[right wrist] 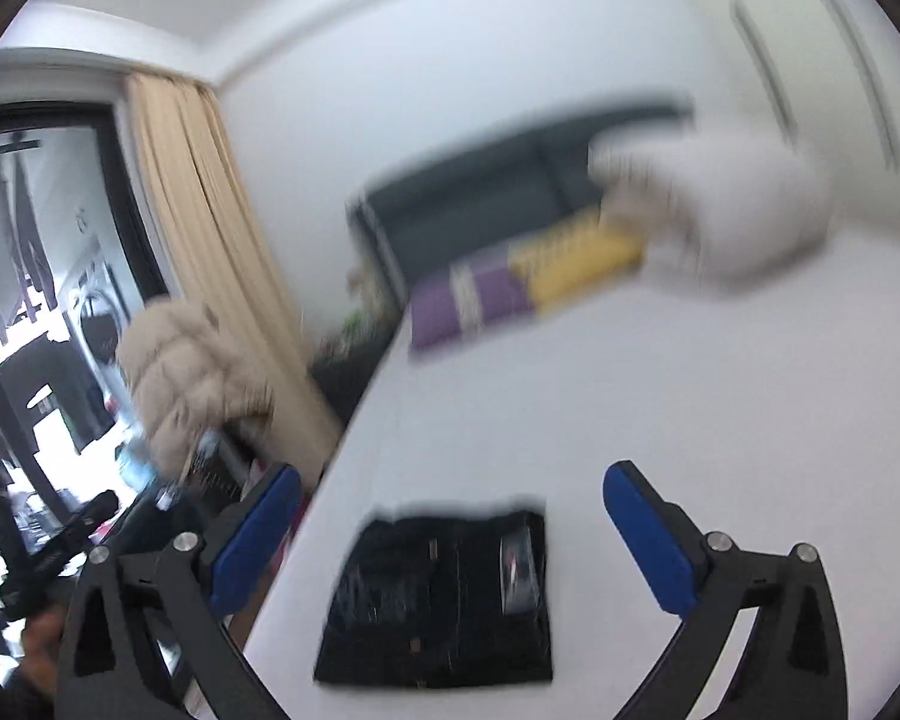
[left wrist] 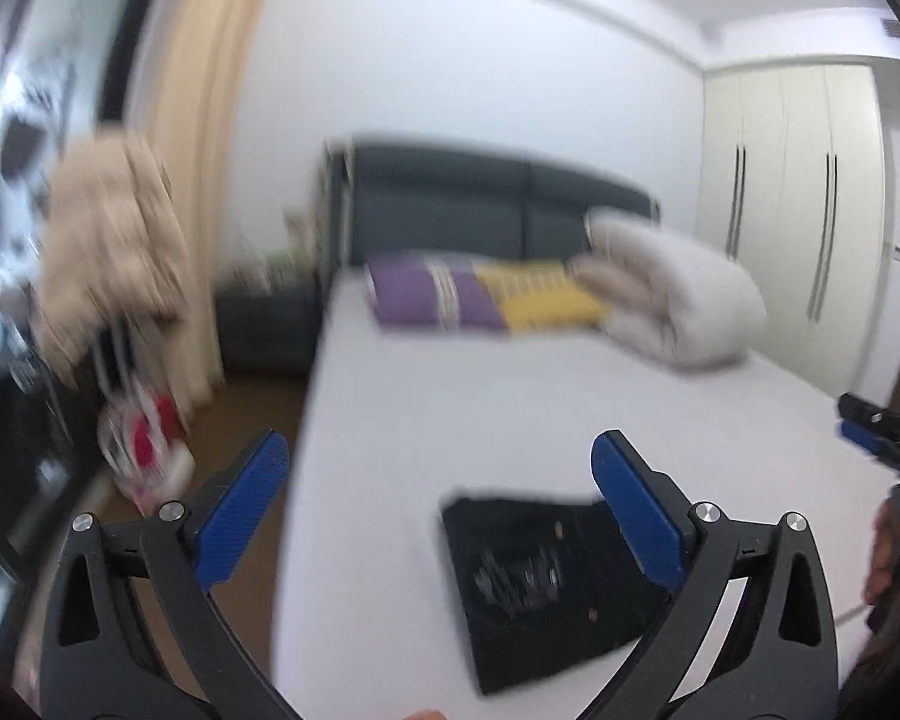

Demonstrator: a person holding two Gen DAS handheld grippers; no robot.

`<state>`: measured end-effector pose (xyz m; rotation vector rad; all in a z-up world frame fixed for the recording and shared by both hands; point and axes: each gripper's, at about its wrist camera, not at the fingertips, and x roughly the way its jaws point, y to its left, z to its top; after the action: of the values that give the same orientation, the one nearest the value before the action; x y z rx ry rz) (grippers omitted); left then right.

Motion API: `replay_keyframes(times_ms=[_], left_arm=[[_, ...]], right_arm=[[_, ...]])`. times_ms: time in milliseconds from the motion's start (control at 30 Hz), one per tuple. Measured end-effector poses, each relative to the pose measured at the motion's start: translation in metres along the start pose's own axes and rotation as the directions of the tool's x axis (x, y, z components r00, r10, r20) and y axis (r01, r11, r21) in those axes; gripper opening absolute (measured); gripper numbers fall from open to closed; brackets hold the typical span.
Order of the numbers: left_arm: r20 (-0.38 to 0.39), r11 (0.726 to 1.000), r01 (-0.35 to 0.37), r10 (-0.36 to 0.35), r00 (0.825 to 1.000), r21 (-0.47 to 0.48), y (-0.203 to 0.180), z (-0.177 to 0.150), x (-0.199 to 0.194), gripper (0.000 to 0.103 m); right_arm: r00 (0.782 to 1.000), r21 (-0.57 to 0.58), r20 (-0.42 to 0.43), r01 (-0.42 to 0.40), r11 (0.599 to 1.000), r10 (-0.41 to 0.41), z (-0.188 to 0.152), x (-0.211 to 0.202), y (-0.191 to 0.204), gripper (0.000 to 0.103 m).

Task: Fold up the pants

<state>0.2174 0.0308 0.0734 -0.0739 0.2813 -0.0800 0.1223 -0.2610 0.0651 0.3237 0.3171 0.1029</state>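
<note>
Black pants (left wrist: 546, 588) lie folded into a compact rectangle on the white bed (left wrist: 510, 408), near its front edge. In the right wrist view the pants (right wrist: 444, 594) sit low in the middle. My left gripper (left wrist: 444, 498) is open and empty, held above the bed, with the pants just behind its right finger. My right gripper (right wrist: 450, 516) is open and empty, held above the pants. The right gripper also shows at the right edge of the left wrist view (left wrist: 870, 426). Both views are motion-blurred.
A purple and yellow pillow (left wrist: 474, 294) and a rolled white duvet (left wrist: 672, 294) lie at the bed's head by a dark headboard (left wrist: 486, 204). A beige coat (left wrist: 108, 258), a curtain (right wrist: 210, 210) and floor clutter stand left. Wardrobe doors (left wrist: 798, 192) are at right.
</note>
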Motion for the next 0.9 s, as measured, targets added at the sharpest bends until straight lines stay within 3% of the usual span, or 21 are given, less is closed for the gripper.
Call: replay_keyframes(times_ms=[133,300,400,533,633,767,900], left_arm=[[0.100,0.999,-0.034,0.037,0.994,-0.030,-0.012,0.038,-0.063,0.103],[0.109,0.995,0.000,0.010,0.994,-0.097,-0.001,0.067,-0.127,0.103],[0.087,0.997,-0.012,0.018,0.996,-0.075,-0.002,0.068,-0.156,0.103],[-0.069,0.998,-0.041,0.037,0.997,-0.045,-0.007,0.034,-0.180,0.103],[-0.200,0.996,-0.078,0.068,0.977,-0.043,-0.015,-0.009,-0.173,0.103],[-0.281,0.987,-0.159,0.146,0.949,-0.024,-0.023,-0.058,-0.155,0.103],[-0.308,0.973,-0.230,0.218,0.926,-0.005,-0.024,-0.080,-0.140,0.103]], right_arm=[[0.989,-0.064,0.141,0.051,0.997,-0.042,0.031,-0.057,0.046,0.103],[0.958,-0.177,0.285,0.086,0.980,-0.033,0.062,-0.135,0.100,0.103],[0.954,-0.219,0.299,0.089,0.972,-0.019,0.063,-0.162,0.121,0.103],[0.971,-0.222,0.230,0.114,0.968,-0.061,0.041,-0.165,0.133,0.103],[0.985,-0.223,0.129,0.140,0.965,-0.113,0.015,-0.148,0.137,0.103],[0.982,-0.257,0.008,0.187,0.948,-0.191,-0.027,-0.129,0.136,0.103],[0.969,-0.298,-0.064,0.208,0.932,-0.237,-0.054,-0.110,0.133,0.103]])
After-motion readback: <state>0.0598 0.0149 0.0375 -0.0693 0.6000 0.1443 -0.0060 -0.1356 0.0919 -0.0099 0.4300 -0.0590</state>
